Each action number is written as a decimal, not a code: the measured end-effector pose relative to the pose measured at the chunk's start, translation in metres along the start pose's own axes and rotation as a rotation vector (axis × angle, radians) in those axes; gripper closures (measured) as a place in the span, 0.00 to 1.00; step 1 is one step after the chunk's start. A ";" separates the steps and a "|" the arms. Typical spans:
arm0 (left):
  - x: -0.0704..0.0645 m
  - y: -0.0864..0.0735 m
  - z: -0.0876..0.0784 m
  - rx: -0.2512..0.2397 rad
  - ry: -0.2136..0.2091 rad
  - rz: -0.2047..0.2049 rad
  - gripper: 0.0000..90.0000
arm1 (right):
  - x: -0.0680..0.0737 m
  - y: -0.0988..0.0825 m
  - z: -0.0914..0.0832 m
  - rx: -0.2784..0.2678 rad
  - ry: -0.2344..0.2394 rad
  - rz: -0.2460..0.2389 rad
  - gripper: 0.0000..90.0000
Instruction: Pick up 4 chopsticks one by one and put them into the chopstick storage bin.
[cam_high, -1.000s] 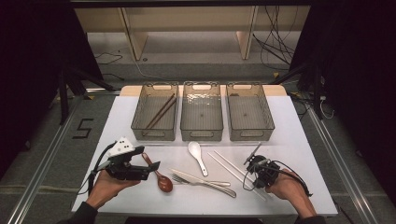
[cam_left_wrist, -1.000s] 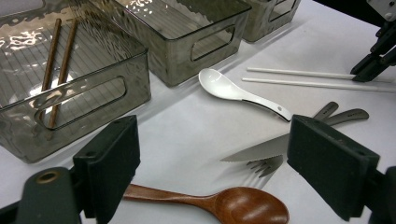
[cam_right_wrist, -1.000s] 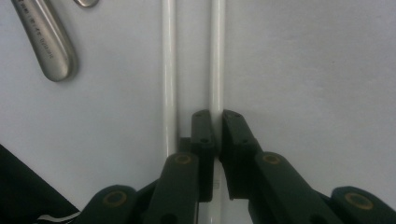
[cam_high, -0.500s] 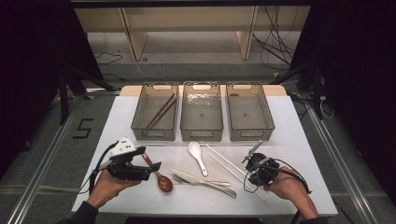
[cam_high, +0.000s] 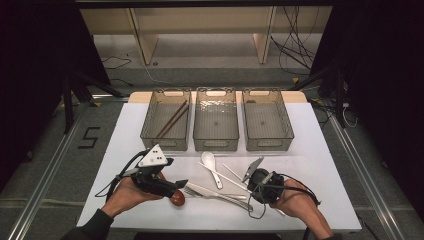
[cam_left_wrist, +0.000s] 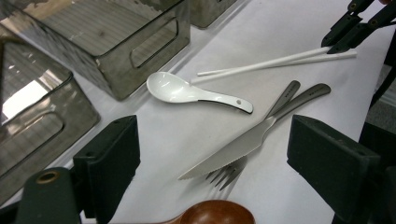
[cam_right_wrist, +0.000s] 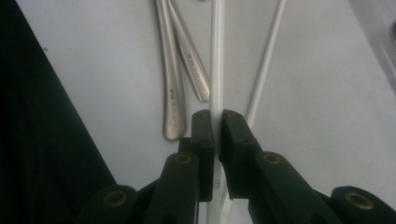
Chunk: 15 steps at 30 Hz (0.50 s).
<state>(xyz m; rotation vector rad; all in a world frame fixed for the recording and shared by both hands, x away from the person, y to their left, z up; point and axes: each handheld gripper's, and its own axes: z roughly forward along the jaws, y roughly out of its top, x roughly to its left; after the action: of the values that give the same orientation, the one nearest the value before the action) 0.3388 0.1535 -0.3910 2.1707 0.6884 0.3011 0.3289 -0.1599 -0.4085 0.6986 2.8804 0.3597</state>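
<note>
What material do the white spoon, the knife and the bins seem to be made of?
White spoon: likely glazed ceramic, glossy with bright highlights; could be melamine. Knife: brushed metal, probably steel, grey with a dull sheen. Bins: clear tinted plastic; the table shows through the walls.

white table (cam_high: 310, 150), three bins (cam_high: 215, 120), cutlery (cam_high: 220, 192)

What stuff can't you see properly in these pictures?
- Brown wooden spoon: left gripper view, cut off by the bottom edge; high view, handle under the left hand-held gripper.
- White plastic chopstick: right gripper view, near end runs behind the right hand-held gripper.
- Small dark speck in the right clear bin: too small.
</note>
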 end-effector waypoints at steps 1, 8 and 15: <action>-0.001 0.002 0.002 0.002 -0.004 -0.001 0.18 | 0.001 0.001 0.000 -0.004 -0.001 -0.011 0.94; -0.012 0.016 0.011 0.042 -0.059 0.063 0.20 | 0.010 0.009 0.000 -0.006 0.004 -0.061 0.94; -0.023 0.027 0.026 0.150 -0.114 0.144 0.21 | 0.018 0.014 -0.001 0.003 0.000 -0.126 0.94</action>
<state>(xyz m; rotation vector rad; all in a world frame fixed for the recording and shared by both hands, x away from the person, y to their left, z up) 0.3407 0.1099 -0.3859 2.3659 0.5063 0.2042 0.3188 -0.1396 -0.4060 0.5148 2.9076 0.3381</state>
